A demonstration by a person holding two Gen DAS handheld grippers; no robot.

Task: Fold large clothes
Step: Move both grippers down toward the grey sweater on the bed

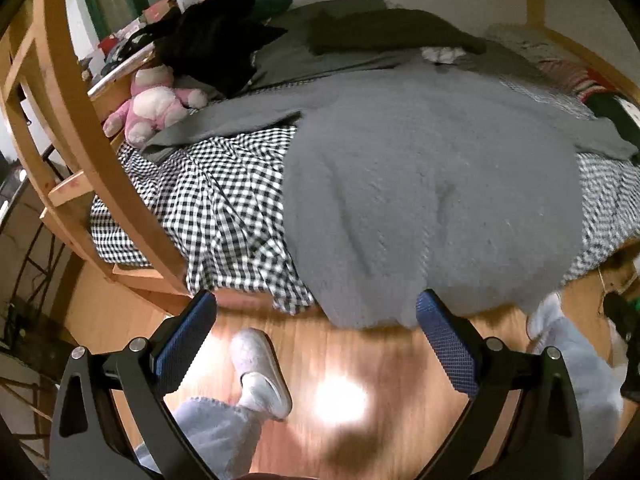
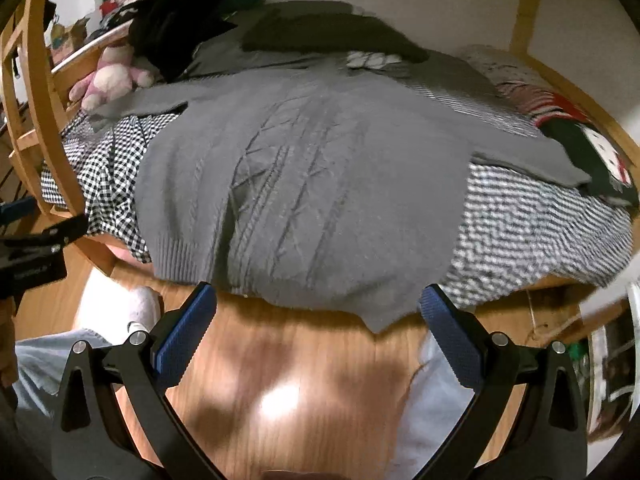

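Note:
A large grey knitted sweater (image 1: 420,184) (image 2: 304,176) lies spread flat on a bed, sleeves out to both sides, its hem hanging over the near bed edge. Under it lies a black-and-white checked cover (image 1: 216,216) (image 2: 532,224). My left gripper (image 1: 316,320) is open above the floor, its blue-padded fingers just short of the hem, nothing between them. My right gripper (image 2: 318,312) is open too, its fingers straddling the drooping hem corner without touching it. The left gripper's black body (image 2: 36,248) shows at the left edge of the right wrist view.
A pink plush toy (image 1: 156,108) and a black clothes pile (image 1: 216,40) sit at the bed's far left. A wooden ladder frame (image 1: 72,128) stands left. A red and dark green patterned textile (image 2: 592,148) lies at right. A person's slippered feet (image 1: 260,372) stand on the wooden floor (image 2: 280,380).

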